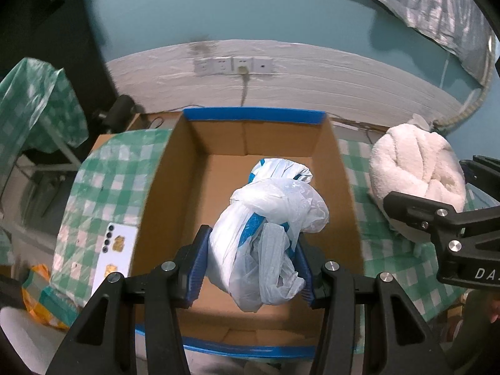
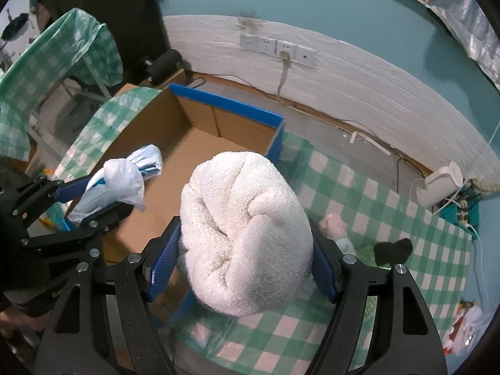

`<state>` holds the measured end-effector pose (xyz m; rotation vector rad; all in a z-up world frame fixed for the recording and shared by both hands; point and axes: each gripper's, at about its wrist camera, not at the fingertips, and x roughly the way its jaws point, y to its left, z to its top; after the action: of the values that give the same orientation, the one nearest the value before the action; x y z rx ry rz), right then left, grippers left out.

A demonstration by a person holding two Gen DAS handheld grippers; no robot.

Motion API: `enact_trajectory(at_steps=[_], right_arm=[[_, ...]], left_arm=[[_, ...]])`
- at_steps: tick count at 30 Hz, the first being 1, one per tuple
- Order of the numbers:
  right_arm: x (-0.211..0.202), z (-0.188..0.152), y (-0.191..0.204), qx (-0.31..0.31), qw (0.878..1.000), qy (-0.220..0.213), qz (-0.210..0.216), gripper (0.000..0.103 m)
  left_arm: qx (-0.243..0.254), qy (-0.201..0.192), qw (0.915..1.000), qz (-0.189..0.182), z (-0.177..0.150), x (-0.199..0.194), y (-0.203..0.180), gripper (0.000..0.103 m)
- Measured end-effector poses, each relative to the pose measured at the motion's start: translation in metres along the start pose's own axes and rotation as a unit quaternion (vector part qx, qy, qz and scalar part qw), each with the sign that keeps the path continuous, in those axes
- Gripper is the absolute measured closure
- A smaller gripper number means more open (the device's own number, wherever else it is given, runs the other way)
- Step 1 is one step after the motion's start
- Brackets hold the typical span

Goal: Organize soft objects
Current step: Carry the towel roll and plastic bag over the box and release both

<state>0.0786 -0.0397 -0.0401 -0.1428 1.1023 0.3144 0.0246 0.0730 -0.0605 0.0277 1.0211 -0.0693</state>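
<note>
My left gripper [image 1: 251, 250] is shut on a knotted white and blue plastic bag [image 1: 265, 225] and holds it over the open cardboard box [image 1: 218, 143] with blue-taped rims. The bag also shows in the right wrist view [image 2: 115, 184], above the box [image 2: 225, 103]. My right gripper [image 2: 247, 253] is shut on a rolled white towel [image 2: 247, 228] and holds it above the box's right edge and the checkered cloth. The towel also shows in the left wrist view [image 1: 415, 172], right of the box.
The box stands on a green-and-white checkered tablecloth [image 2: 375, 206]. A white phone [image 1: 115, 250] lies left of the box. A small black object [image 2: 393, 250] and a pale soft object [image 2: 334, 225] lie on the cloth to the right. Wall sockets [image 1: 234, 65] and cables sit behind.
</note>
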Motion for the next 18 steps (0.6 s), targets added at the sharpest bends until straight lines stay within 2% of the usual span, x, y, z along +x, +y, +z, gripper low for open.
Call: enact_trajectory(at_steps=[8, 13, 16, 18], right_arm=[[0.025, 0.009, 0.018, -0.007, 1.000, 0.016, 0.023, 0.027], [0.034, 0.012, 0.031, -0.019, 0.999, 0.016, 0.022, 0.026], [0.036, 0.015, 0.034, -0.018, 0.999, 0.015, 0.034, 0.024], [0.037, 0.017, 0.036, -0.023, 0.999, 0.013, 0.036, 0.022]], left_arm=[[-0.034, 0.020, 0.9990, 0.021, -0.005, 0.013, 0.032, 0.052], [-0.047, 0.028, 0.9975, 0.044, -0.008, 0.022, 0.041, 0.051], [-0.059, 0.037, 0.9962, 0.053, -0.010, 0.027, 0.045, 0.045], [-0.065, 0.043, 0.9953, 0.056, -0.010, 0.029, 0.047, 0.035]])
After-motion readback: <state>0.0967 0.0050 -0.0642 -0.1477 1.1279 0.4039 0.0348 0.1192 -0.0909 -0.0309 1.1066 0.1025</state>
